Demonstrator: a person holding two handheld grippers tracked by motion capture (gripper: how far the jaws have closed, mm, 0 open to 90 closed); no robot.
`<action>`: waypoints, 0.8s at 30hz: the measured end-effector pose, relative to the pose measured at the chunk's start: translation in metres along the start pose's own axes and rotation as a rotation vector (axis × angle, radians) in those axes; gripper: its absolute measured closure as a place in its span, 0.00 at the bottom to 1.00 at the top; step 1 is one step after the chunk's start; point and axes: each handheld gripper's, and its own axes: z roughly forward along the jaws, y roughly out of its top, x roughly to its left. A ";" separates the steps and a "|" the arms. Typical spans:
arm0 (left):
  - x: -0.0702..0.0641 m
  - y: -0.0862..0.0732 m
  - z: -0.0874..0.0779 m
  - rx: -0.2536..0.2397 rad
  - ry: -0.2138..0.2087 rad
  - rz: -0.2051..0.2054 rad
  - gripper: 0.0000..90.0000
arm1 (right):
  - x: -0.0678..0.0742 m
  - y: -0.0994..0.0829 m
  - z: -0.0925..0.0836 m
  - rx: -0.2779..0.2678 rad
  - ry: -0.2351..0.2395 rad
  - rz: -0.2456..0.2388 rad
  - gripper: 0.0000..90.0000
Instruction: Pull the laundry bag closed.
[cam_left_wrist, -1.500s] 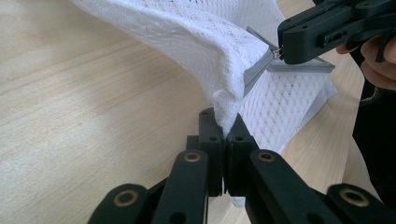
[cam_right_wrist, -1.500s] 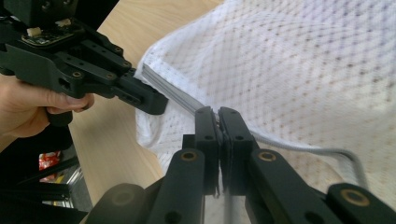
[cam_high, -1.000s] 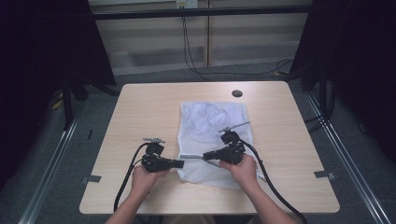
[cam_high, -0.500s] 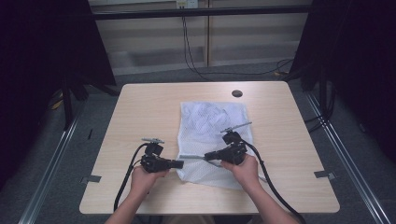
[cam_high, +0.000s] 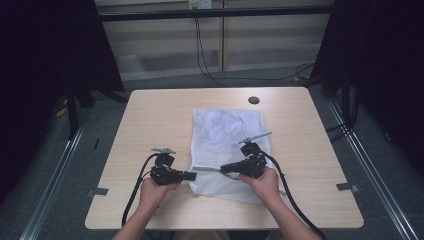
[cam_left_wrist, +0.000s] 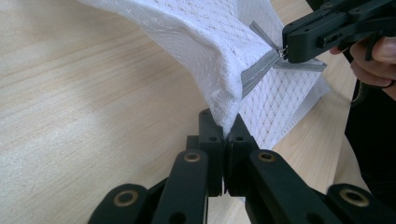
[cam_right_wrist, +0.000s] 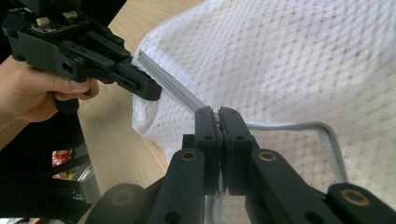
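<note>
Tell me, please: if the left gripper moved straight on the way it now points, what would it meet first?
Probably the mesh bag it already pinches; its jaws are shut on the corner. Farther along that line stands the right gripper, at the zipper.

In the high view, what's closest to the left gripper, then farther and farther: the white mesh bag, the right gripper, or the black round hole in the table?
1. White mesh bag: pinched in the left gripper.
2. Right gripper: just beyond, over the bag.
3. Black round hole: at the table's far edge.
</note>
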 end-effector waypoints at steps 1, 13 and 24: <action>-0.001 0.000 0.000 0.000 0.005 0.001 0.98 | -0.001 -0.001 -0.001 -0.001 0.001 0.001 0.97; -0.002 0.001 0.000 -0.003 -0.006 0.002 0.98 | -0.005 -0.003 -0.006 -0.006 -0.004 0.002 0.97; -0.003 0.001 0.001 0.002 -0.012 0.004 0.98 | -0.006 -0.005 -0.008 -0.001 0.000 -0.005 0.97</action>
